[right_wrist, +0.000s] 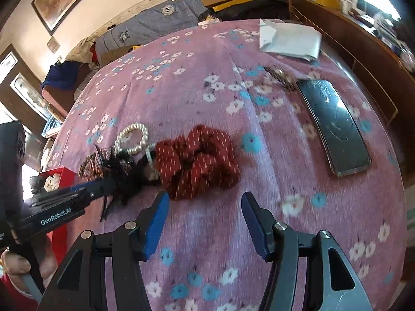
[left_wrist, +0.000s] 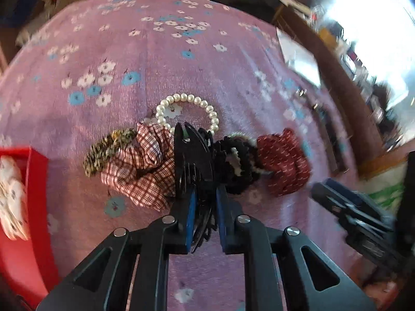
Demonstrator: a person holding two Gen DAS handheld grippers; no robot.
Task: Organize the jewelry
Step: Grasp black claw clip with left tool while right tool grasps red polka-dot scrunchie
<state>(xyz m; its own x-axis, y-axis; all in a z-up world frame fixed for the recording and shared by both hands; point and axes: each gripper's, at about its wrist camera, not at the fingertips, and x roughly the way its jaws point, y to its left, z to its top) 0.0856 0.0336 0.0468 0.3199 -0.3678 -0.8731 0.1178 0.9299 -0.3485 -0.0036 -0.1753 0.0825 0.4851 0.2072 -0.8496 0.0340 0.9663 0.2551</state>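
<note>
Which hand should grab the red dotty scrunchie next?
Right. The right gripper is open and empty, just before the red scrunchie. The left gripper is already shut on the black hair claw.

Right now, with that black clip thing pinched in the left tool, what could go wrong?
1. The left gripper pinches the black hair claw clip right over the plaid scrunchie and black scrunchie; its teeth might snag one and drag it along.
2. The pearl bracelet lies just behind the clip and could get tugged too.
3. The clip is held edgewise between narrow fingers, so it may twist or slip before reaching the red box.
</note>
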